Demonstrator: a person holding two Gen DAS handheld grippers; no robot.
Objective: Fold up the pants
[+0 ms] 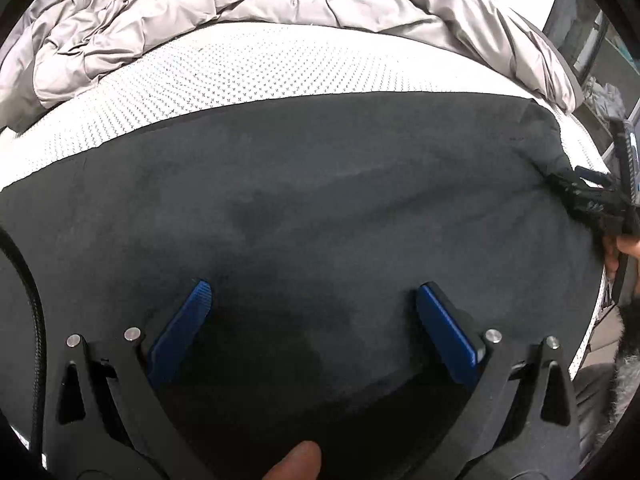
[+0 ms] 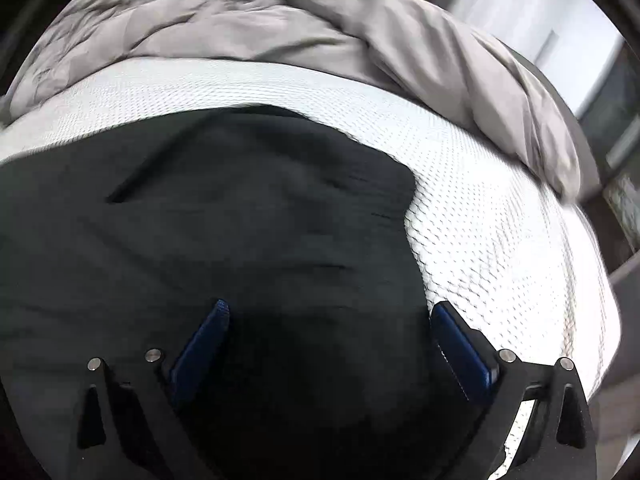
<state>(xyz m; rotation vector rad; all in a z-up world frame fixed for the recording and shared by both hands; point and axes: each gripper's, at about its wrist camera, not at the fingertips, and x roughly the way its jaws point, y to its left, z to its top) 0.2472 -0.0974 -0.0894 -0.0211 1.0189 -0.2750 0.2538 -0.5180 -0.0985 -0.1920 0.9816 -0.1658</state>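
Pants (image 1: pixel 320 200), dark grey, spread flat on the white dotted mattress (image 1: pixel 240 68), with a crumpled grey duvet (image 1: pixel 200 4) bunched along the far side. Left gripper (image 1: pixel 314 300) poised above the cloth, blue fingers (image 1: pixel 180 332) wide apart and holding nothing; right gripper (image 2: pixel 330 320) likewise spread wide over the pants' edge beside bare mattress, its view motion-blurred

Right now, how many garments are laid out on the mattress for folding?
1: a single pair of dark pants spread flat on the white mattress, under both open grippers. The grey comforter is bunched behind; it could hide other clothing.
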